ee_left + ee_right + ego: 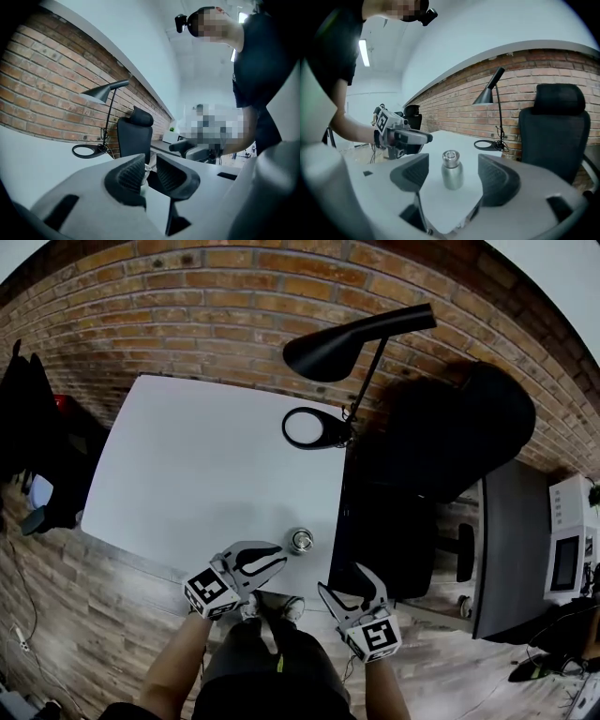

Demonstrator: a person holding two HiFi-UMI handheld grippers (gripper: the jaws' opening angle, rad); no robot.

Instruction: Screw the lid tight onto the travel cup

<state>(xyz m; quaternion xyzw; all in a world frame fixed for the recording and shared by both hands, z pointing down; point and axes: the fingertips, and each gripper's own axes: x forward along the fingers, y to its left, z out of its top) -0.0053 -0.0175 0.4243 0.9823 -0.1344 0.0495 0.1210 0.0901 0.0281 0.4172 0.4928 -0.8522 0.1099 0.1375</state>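
A small steel travel cup [302, 540] with its lid on top stands upright near the front edge of the white table [206, 474]. My left gripper [278, 561] hovers just left of the cup and points at it without touching it. In the left gripper view its jaws [149, 172] stand a narrow gap apart with nothing between the pads, and the cup [146, 169] shows just beyond them. My right gripper [345, 579] sits off the table's front right corner, open. In the right gripper view [452, 177] the cup [452, 169] stands beyond the wide jaws, untouched.
A black desk lamp [352, 343] with a ring base [312, 427] stands at the table's far right corner. A black office chair [441, 442] is right of the table, and a grey desk [511, 549] with a white appliance [570, 540] lies beyond it. A brick wall [206, 306] runs behind.
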